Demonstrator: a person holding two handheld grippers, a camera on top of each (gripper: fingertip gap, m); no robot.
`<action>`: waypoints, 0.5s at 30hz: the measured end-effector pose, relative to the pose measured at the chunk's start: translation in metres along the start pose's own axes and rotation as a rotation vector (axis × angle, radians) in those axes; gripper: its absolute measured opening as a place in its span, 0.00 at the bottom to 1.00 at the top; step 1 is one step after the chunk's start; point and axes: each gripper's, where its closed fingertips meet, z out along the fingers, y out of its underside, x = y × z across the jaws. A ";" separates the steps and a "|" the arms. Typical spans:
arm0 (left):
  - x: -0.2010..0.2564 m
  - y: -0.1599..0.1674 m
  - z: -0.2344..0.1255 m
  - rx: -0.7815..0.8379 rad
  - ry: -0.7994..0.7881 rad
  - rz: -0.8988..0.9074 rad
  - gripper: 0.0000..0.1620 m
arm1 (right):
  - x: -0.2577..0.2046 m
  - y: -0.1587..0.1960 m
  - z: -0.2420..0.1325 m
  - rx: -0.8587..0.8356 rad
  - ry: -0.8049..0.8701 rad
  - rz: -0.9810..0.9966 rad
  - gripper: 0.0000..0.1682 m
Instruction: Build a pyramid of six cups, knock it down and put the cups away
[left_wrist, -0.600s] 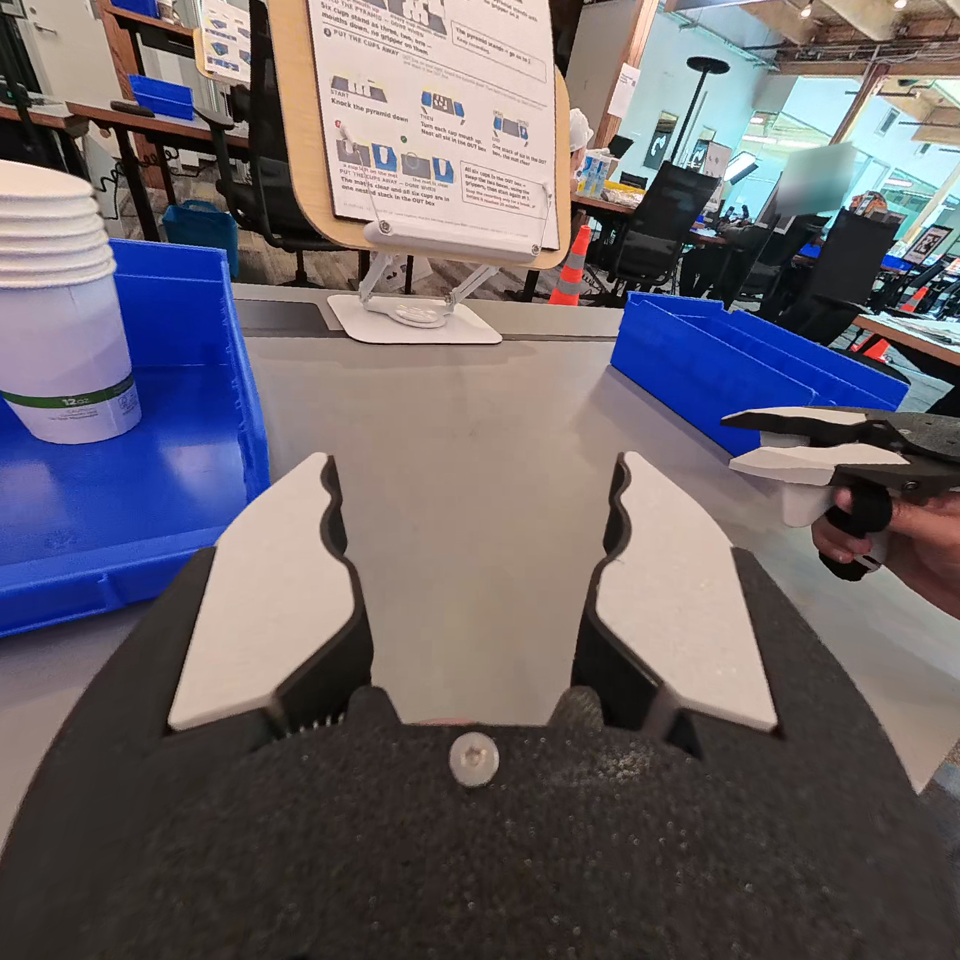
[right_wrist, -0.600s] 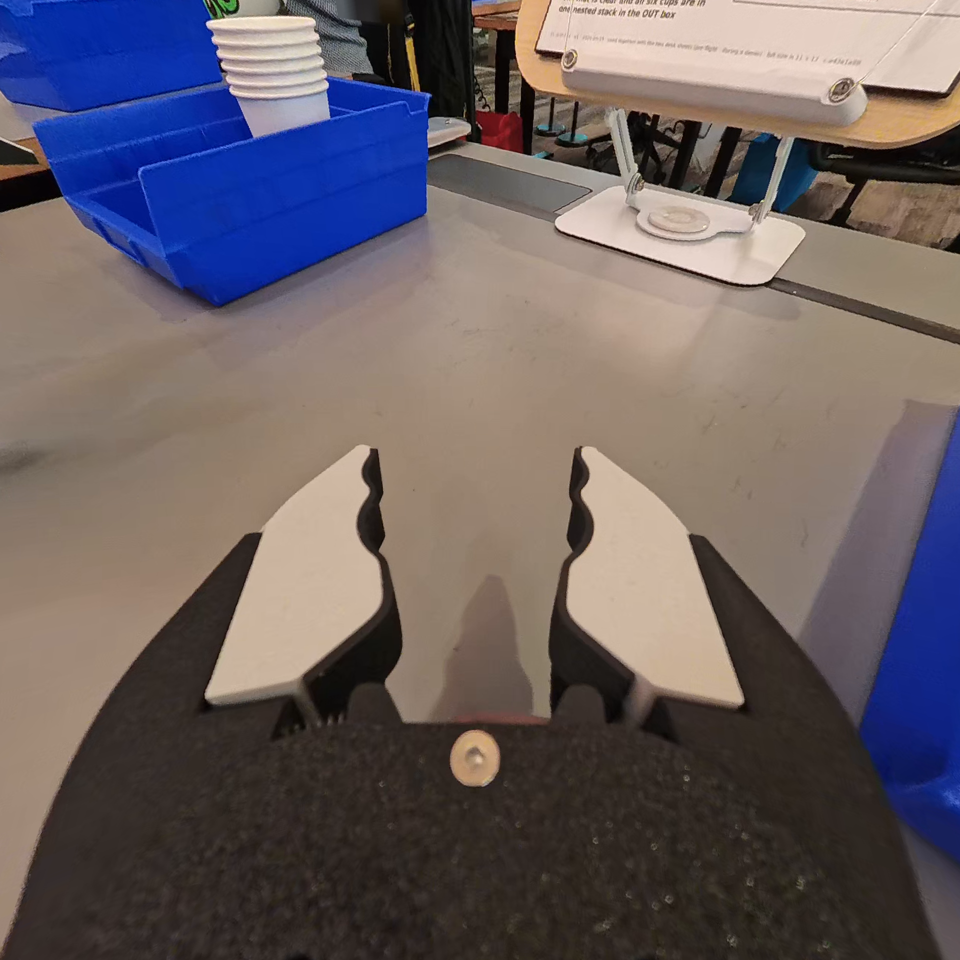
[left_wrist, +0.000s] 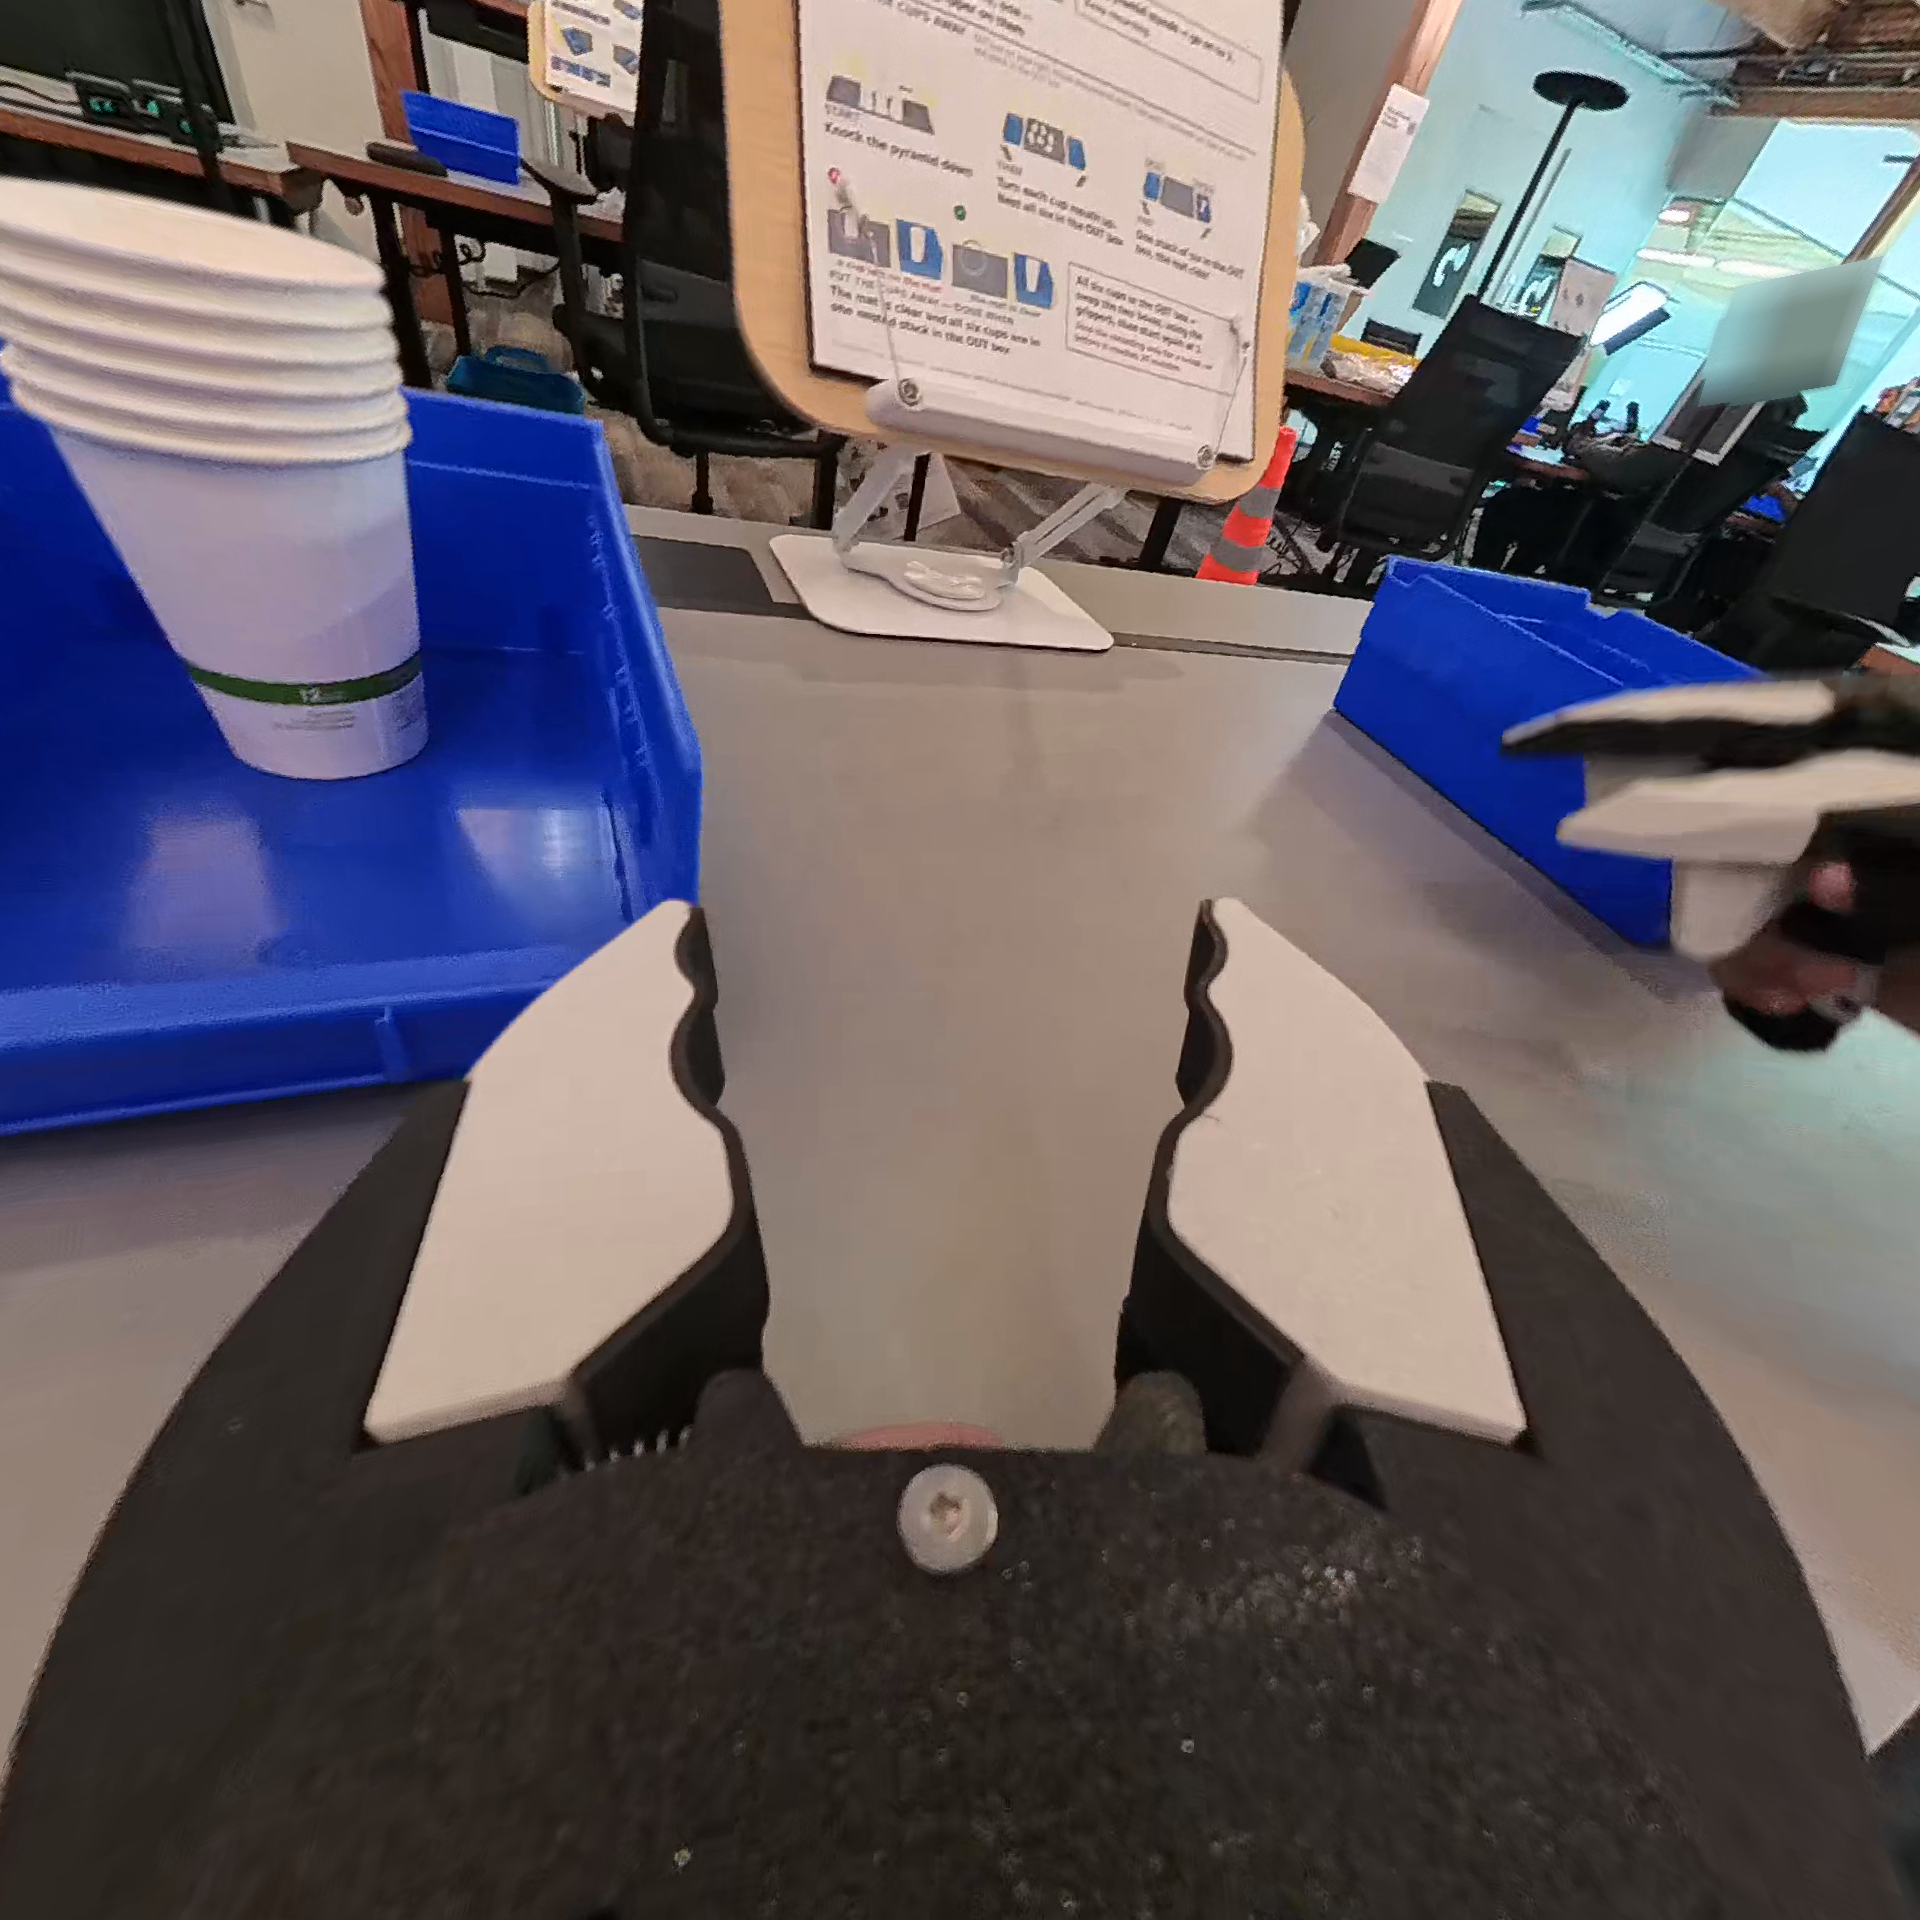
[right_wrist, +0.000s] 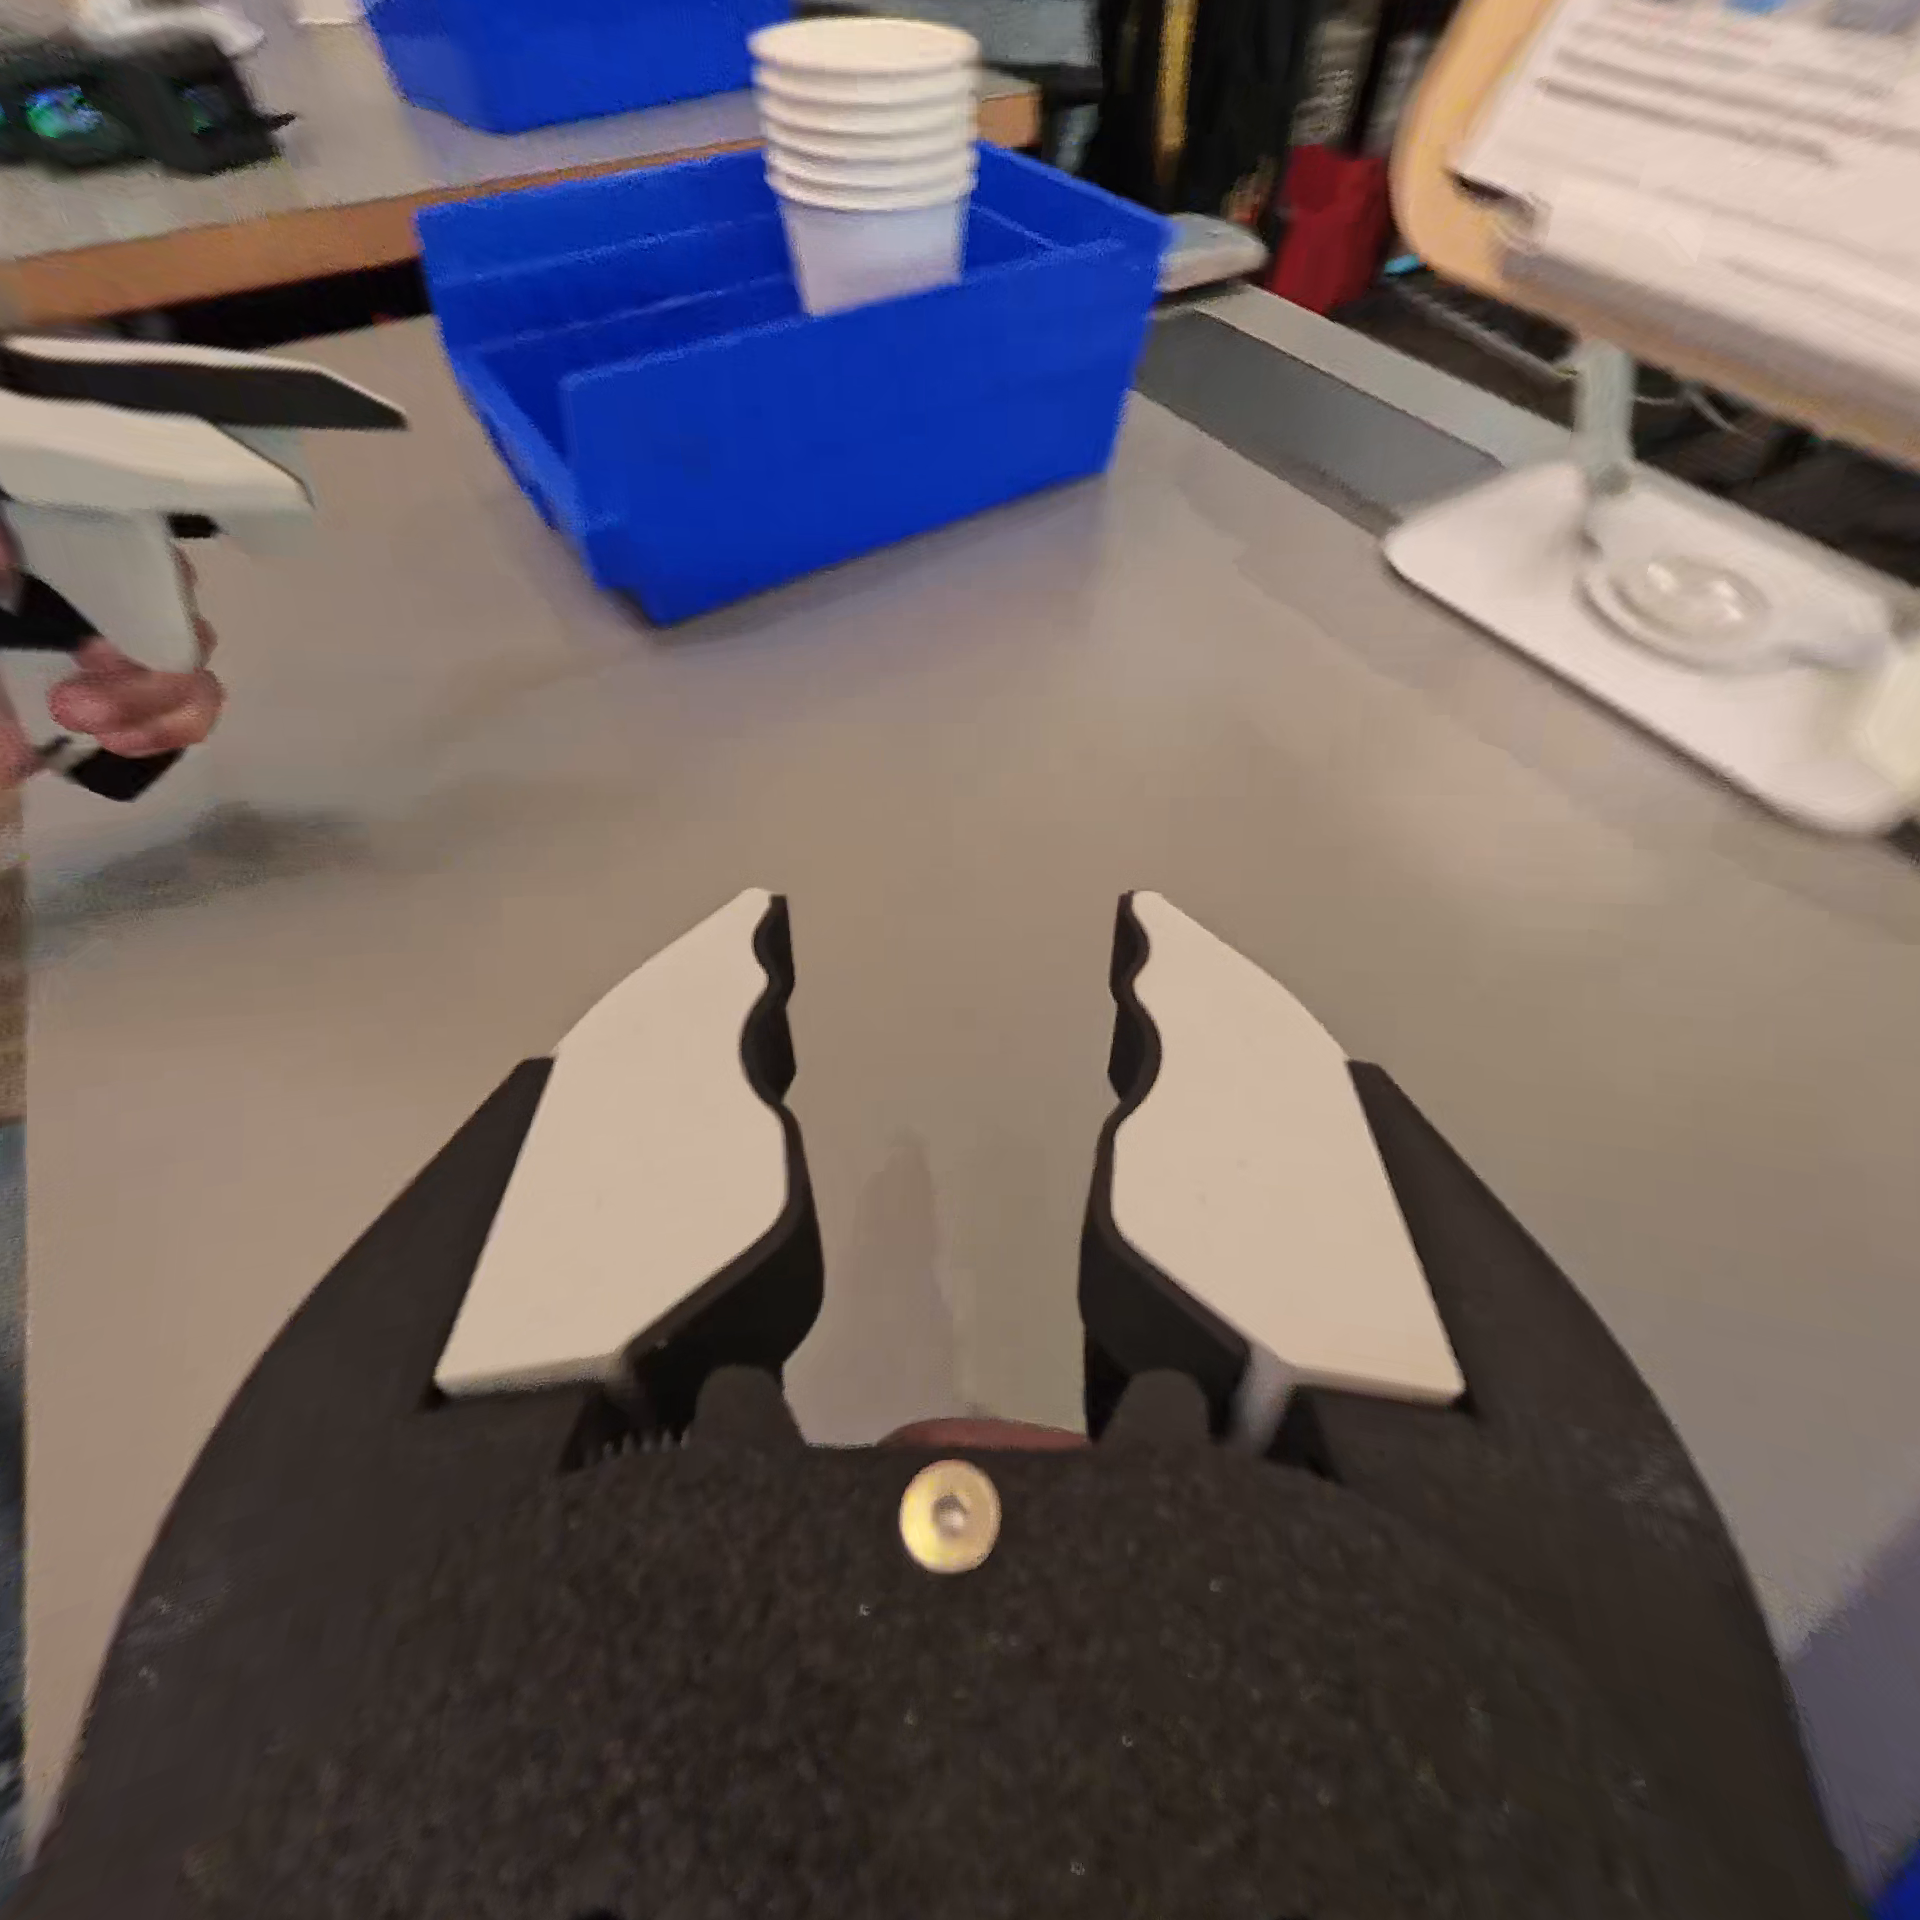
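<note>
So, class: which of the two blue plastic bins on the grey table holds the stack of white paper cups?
The left blue plastic bin holds the stack of white paper cups; the right bin shows none.

Grey table (left_wrist: 966, 831): two blue bins (left_wrist: 540, 831), stand (left_wrist: 945, 597).

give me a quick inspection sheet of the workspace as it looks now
surface: grey table, bare in the middle
job's things: nested stack of white cups upright in the left blue bin; second blue bin at the right, no cups seen in it
clutter: instruction board on a white stand at the far edge
grippers: left gripper open, holding nothing; right gripper open, holding nothing
cables: nothing seen
surroundings: office chairs, desks, an orange cone
</note>
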 end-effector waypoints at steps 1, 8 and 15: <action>-0.002 0.001 -0.001 -0.003 -0.011 -0.010 0.53 | -0.003 -0.019 0.013 -0.029 -0.043 -0.060 0.33; -0.015 -0.005 0.002 0.029 -0.091 0.086 0.52 | -0.030 -0.155 0.134 -0.155 -0.229 -0.399 0.34; -0.077 -0.057 0.011 0.050 -0.177 0.043 0.51 | -0.041 -0.194 0.192 -0.203 -0.259 -0.423 0.33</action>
